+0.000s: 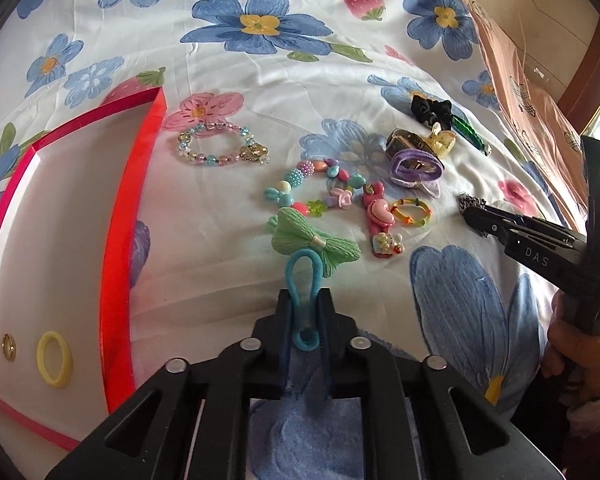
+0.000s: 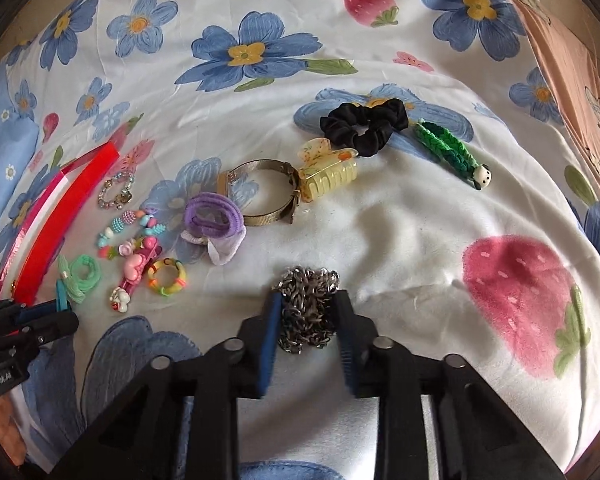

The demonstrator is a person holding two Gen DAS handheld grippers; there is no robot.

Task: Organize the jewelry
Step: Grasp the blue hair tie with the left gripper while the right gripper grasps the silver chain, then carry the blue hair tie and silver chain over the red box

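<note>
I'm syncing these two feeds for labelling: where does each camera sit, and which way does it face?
Left wrist: rides the left hand-held gripper, facing forward over the bedsheet at the red box and jewelry; gripper pinches a blue hair tie; person's right hand visible.
Right wrist: rides the right hand-held gripper, clamping a metal chain.
Shared: green bow, purple scrunchie, each other's gripper.

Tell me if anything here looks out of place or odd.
Nothing looks damaged or spilled. Most of the jewelry still lies loose on the bedsheet rather than in the red box, which holds only a yellow ring and a gold piece. The silver chain is bunched in the right gripper.
</note>
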